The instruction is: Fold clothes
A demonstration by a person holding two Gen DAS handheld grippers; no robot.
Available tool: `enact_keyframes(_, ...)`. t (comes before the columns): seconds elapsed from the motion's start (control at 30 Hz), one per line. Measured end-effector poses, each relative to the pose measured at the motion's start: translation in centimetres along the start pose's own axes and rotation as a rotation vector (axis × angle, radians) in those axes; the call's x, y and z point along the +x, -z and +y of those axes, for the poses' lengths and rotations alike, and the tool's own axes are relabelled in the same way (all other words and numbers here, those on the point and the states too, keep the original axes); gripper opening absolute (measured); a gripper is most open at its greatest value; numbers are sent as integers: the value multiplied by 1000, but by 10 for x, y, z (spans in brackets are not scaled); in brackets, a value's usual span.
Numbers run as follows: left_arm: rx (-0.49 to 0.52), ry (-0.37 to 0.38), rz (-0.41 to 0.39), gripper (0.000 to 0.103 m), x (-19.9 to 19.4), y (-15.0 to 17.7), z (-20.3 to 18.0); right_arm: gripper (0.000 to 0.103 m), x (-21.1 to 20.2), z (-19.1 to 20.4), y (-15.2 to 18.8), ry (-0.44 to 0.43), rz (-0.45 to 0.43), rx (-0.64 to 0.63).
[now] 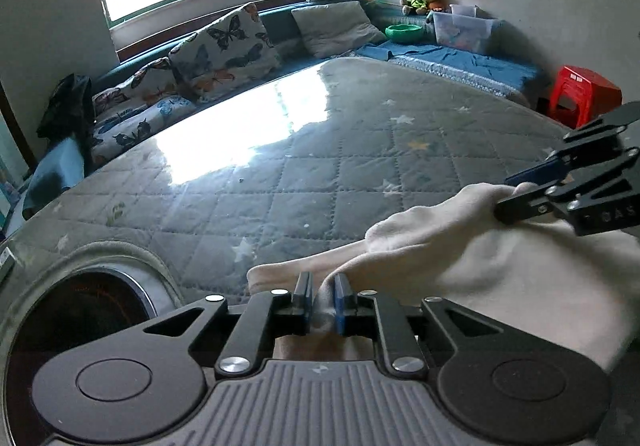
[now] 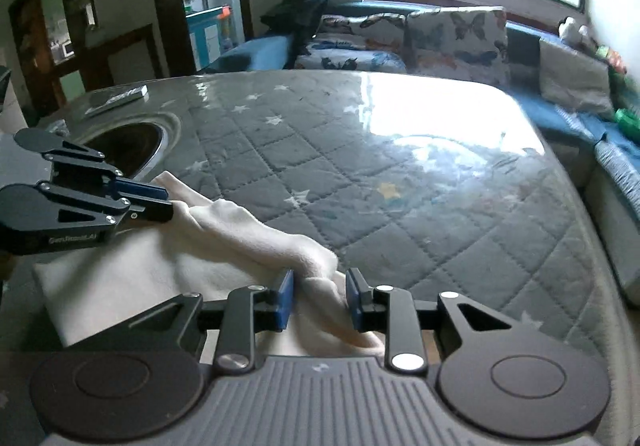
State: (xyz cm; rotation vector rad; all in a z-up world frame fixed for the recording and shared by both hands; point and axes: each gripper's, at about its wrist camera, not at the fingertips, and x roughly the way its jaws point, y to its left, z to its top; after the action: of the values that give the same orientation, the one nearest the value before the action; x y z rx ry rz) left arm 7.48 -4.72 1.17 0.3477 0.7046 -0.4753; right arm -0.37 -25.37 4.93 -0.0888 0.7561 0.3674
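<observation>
Cream fabric, a soft garment [image 2: 224, 246], lies bunched along the near edge of a grey quilted worktop [image 2: 400, 174] printed with small stars and covered by a glossy clear sheet that throws back the window light. Its folded edge runs between the two grippers. The left gripper [image 1: 323, 296] has its blue pads a narrow gap apart with a ridge of the cloth between them; whether they press on it cannot be told. The right gripper [image 2: 319, 296] stands with its jaws spread wider, a roll of the cloth lying loosely between the pads and touching neither firmly. In the left wrist view the right gripper comes in from the right edge, its fingertips over the cloth's far corner. A round dark opening [image 2: 132, 144] with a metal rim is sunk into the worktop just beside the garment's left end, close to the left gripper. Farther back on that side lies a flat grey box [image 2: 120, 99]. Beyond the worktop a blue bench seat [image 1: 460, 58] wraps the corner under the window, carrying butterfly-print cushions [image 1: 224, 42], a plain grey cushion [image 1: 336, 28], soft toys [image 1: 424, 0], a green bowl [image 1: 404, 32] and a clear storage bin [image 1: 464, 28]. A red plastic stool [image 1: 580, 94] stands off the worktop's far right corner.
</observation>
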Motion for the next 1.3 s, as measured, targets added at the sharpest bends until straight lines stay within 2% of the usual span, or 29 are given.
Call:
enact_keyframes(0.07, -7, -13, 1, 25, 2, 0, 3, 28, -11, 3, 1, 13, -30, 1)
enact_keyframes(0.2, -32, -15, -10, 26, -6, -3, 6, 25, -28, 10, -4, -16, -78, 8)
enact_keyframes(0.27, -37, -15, -27, 26, -14, -6, 4, 19, -27, 16, -8, -53, -70, 3)
enact_keyframes(0.47, -38, 50, -78, 24, -38, -15, -12, 13, -1, 22, -13, -49, -15, 12)
enact_keyframes(0.53, -30, 99, -67, 24, -35, -19, -19, 13, 6, 20, -10, -45, -1, 36)
enact_keyframes(0.7, -32, 132, -14, 23, -9, -26, -31, 12, 14, 19, -6, -40, -2, 46)
enact_keyframes(0.8, -62, 131, 31, 23, 8, -29, -29, 12, 11, 17, -5, -48, -10, 55)
enact_keyframes(1.0, -60, 131, 30, 23, 11, -27, -26, 12, -9, 16, 4, -46, -35, 51)
enact_keyframes(1.13, -61, 126, 31, 24, 12, -27, -27, 11, -9, 13, 18, 7, -23, 24)
enact_keyframes(1.3, -61, 117, 34, 25, 12, -27, -28, 12, -24, 6, 29, 31, -55, 54)
